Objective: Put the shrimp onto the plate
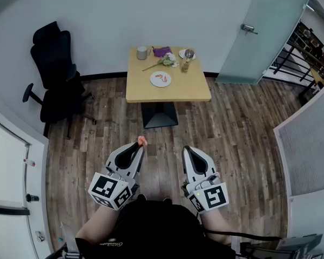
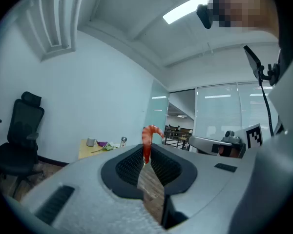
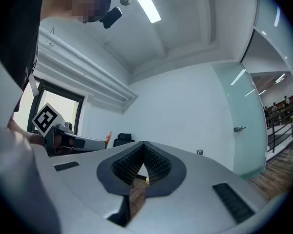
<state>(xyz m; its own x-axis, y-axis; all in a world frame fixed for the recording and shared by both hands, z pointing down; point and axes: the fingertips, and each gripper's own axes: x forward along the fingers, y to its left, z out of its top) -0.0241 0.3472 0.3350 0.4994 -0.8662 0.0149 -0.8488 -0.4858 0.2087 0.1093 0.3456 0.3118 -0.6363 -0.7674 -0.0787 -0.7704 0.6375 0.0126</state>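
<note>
Head view, lower left: left gripper (image 1: 140,146), smooth pale-grey moulded shell with black ribbed pads, clenched on the shrimp (image 1: 142,141). Orange-pink, glossy, hooked over at the top; pinched by its lower end and standing upright above the jaw tips. Held in the air over the floor, well apart from the table.

Lower right: right gripper (image 1: 187,150), same shell and pads, closed pad to pad at the tips with nothing between them.

Upper centre: table (image 1: 193,90), square, light wooden top on a dark pedestal foot. On its near half, a plate (image 1: 153,81), round, white and flat, carrying a second shrimp (image 1: 162,78). Along the far edge, from left to right: a grey cup (image 1: 142,52), a crumpled purple cloth (image 1: 162,51), a leafy sprig (image 1: 166,61) on a thin stem, a glass jar (image 1: 186,66) and a small dish (image 1: 183,53) just behind it.

Between grippers and table: a stretch of wood-plank floor (image 1: 232,139), brown and streaked. Left of the table, near the white wall: a black office chair (image 1: 56,77), padded, on a wheeled base. Upper right: a frosted glass door (image 1: 270,31) with a metal handle.
</note>
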